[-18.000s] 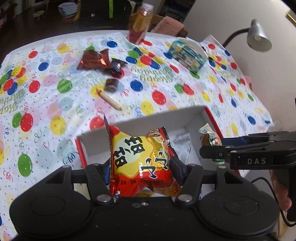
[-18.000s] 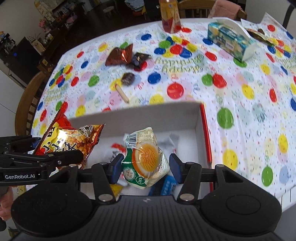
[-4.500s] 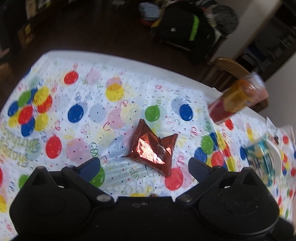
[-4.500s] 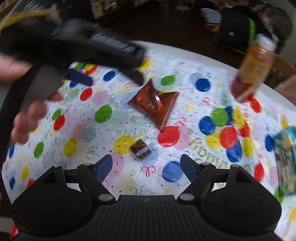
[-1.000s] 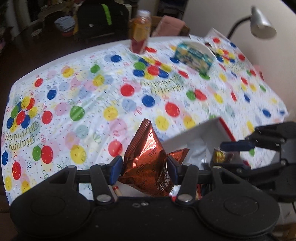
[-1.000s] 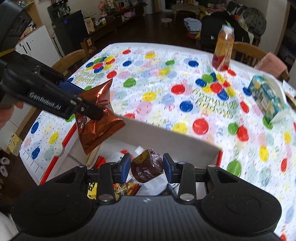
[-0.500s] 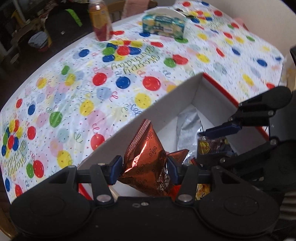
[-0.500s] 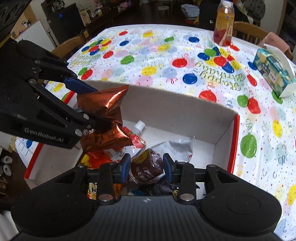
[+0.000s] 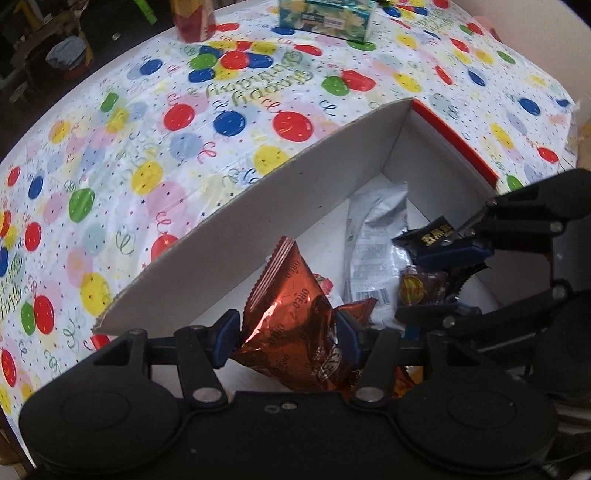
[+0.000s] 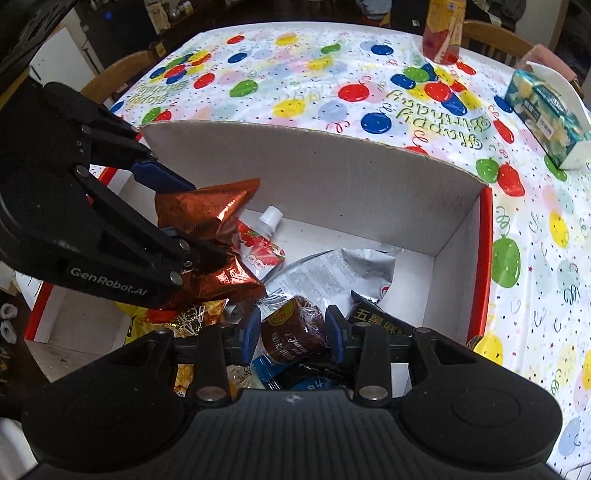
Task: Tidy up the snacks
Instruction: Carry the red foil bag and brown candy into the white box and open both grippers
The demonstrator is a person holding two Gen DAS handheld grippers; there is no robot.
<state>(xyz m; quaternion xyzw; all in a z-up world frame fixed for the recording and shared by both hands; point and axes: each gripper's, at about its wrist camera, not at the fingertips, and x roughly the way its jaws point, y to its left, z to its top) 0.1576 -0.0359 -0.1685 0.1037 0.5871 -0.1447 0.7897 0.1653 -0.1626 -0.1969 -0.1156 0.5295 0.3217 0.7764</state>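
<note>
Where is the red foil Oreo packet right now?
The Oreo packet is clamped in the left gripper, held over the open cardboard box, above the strawberry pouch and left of the right gripper.

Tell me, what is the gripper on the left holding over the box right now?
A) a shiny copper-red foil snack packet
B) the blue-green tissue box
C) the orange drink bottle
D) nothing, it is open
A: the left gripper is clamped on the copper-red foil packet above the white cardboard box, while the bottle and tissue box stand on the tablecloth.
</note>
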